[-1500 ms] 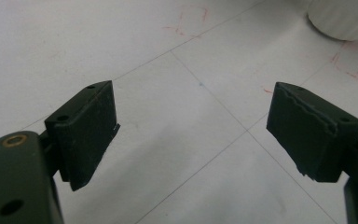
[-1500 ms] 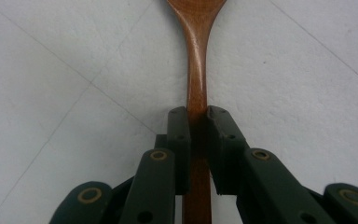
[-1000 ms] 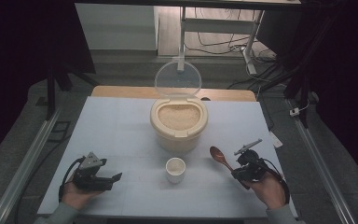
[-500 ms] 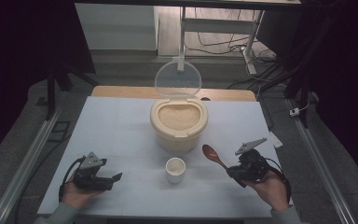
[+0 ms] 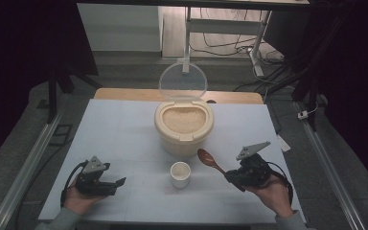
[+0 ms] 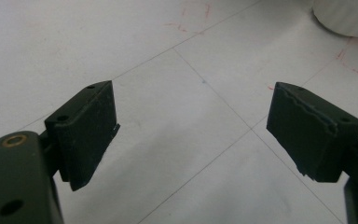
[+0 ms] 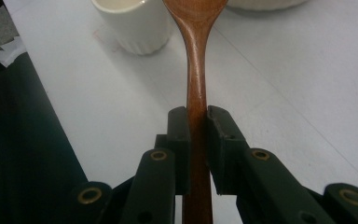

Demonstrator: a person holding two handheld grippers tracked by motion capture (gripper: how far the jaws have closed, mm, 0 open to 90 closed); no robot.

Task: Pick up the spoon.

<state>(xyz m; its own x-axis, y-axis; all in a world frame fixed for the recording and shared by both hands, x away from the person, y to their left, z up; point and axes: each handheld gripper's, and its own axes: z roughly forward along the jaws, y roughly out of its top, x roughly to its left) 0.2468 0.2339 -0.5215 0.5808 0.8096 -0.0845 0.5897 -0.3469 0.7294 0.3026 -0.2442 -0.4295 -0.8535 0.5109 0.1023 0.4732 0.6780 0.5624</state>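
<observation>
Pale blue-white table top (image 5: 124, 129) carries everything, with dark floor and cables beyond its far edge. At its right front, a brown wooden spoon (image 5: 210, 160) is clamped by its handle between the closed jaws of the right gripper (image 5: 233, 176), its bowl raised and pointing toward the round cream rice container (image 5: 184, 125). That container stands near the table's centre, its clear lid (image 5: 183, 81) tipped up behind and pale grains inside. A small white cup (image 5: 180, 174) sits just in front of it, left of the spoon. Left gripper (image 5: 117, 184) rests at the left front, jaws spread wide and empty
</observation>
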